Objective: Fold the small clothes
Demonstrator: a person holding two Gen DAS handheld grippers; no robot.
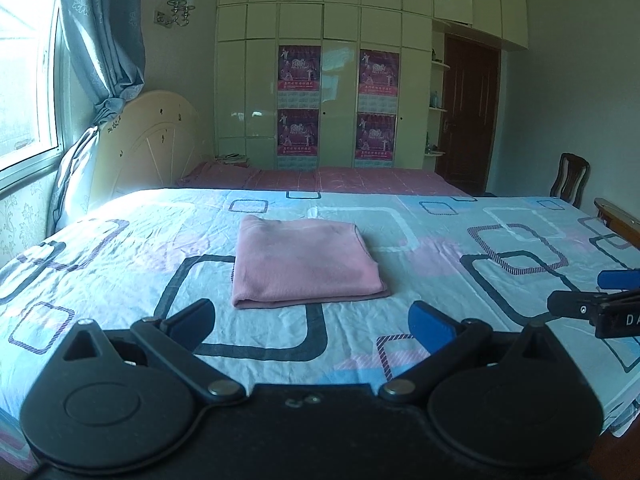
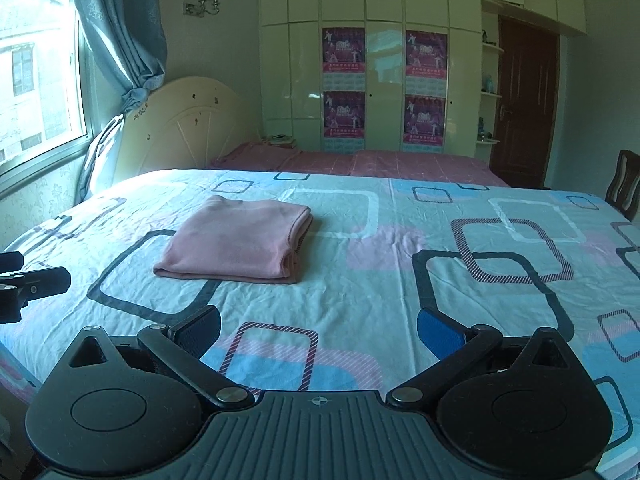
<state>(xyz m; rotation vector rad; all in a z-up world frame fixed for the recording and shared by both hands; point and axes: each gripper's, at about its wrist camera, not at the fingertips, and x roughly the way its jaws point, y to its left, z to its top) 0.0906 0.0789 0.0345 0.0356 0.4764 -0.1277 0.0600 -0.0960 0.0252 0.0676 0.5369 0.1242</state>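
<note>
A pink garment point(image 1: 304, 262) lies folded into a neat rectangle on the patterned bed sheet point(image 1: 120, 248). It also shows in the right wrist view point(image 2: 236, 240), ahead and to the left. My left gripper point(image 1: 316, 324) is open and empty, held just short of the garment's near edge. My right gripper point(image 2: 320, 328) is open and empty over the sheet, to the right of the garment. The right gripper also shows at the right edge of the left wrist view point(image 1: 600, 300). The left gripper shows at the left edge of the right wrist view point(image 2: 28, 280).
The bed has a cream headboard point(image 1: 152, 140) and a pillow point(image 1: 76, 176) at the left. A second bed with a pink cover point(image 1: 320, 178) stands behind it. A wardrobe point(image 1: 320, 80), a brown door point(image 1: 468, 112) and a wooden chair point(image 1: 568, 178) are further back.
</note>
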